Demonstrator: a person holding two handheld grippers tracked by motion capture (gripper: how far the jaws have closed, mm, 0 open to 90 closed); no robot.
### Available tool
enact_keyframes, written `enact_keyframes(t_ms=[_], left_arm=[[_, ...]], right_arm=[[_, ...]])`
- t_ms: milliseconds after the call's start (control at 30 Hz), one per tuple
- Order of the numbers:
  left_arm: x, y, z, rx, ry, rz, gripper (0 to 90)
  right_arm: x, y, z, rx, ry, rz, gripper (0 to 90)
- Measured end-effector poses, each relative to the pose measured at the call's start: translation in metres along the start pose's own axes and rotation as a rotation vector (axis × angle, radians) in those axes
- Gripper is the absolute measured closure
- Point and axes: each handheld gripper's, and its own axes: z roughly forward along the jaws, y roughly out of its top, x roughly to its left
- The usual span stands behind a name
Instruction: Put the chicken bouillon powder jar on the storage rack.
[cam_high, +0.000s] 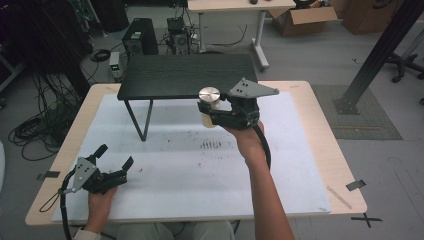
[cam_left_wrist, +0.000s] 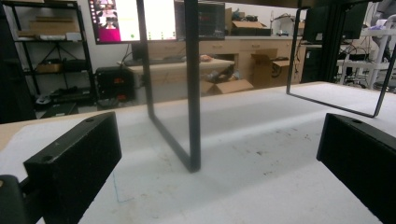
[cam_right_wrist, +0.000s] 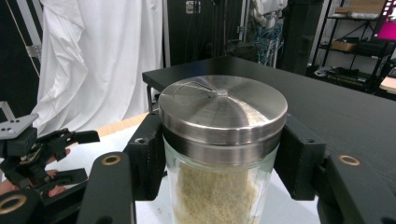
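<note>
Jar (cam_right_wrist: 219, 154) upright, lid upward, in right hand-held gripper (cam_high: 210, 111)

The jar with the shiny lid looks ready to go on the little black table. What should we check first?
1. Right claw squeezes the jar from both sides: ok.
2. Jar upright: ok.
3. Metal lid sits flat on the jar: ok; whether it is tight, cannot tell.
4. Black shelf top bare where the jar might land: ok.
5. Left claw open, low on the white mat, away from the jar: ok.
</note>
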Motion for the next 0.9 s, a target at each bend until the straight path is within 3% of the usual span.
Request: enact_keyframes(t_ms=[600, 900], left_arm=[[0.0, 0.0, 0.0, -0.001, 0.0, -0.001, 0.2], [0.0, 0.0, 0.0, -0.001, 0.0, -0.001, 0.3]], right_arm=[[-0.01, 0.031, 0.012, -0.022, 0.006, -0.023, 42.4], [-0.02, 0.038, 0.021, -0.038, -0.009, -0.007, 42.4]])
